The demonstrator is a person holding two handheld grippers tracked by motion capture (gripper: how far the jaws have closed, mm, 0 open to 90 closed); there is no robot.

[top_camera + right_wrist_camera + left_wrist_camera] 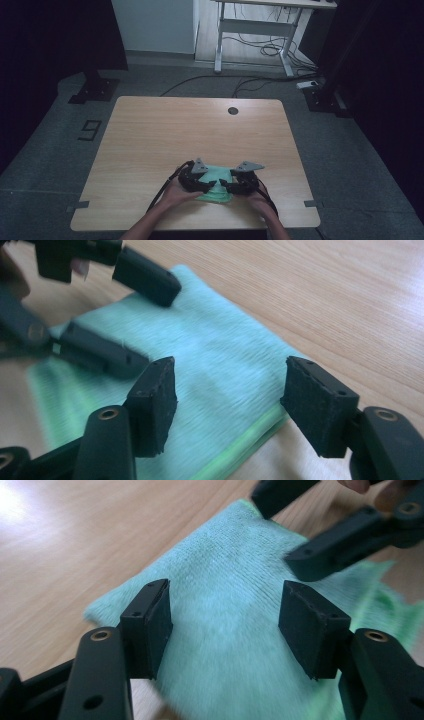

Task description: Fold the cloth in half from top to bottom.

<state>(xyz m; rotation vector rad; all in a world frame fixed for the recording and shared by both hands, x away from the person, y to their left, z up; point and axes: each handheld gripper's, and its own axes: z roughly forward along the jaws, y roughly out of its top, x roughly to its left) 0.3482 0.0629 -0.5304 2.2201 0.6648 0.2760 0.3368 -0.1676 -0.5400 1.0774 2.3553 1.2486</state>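
A green cloth (216, 184) lies folded flat near the middle of the table's (150, 135) near edge, a paler green hem showing along one side in the right gripper view. The left gripper (206, 186) hangs just over the cloth's left part with its jaws wide apart and nothing between them. The right gripper (226, 187) faces it over the right part, jaws likewise spread and empty, the tips of the two close together above the cloth
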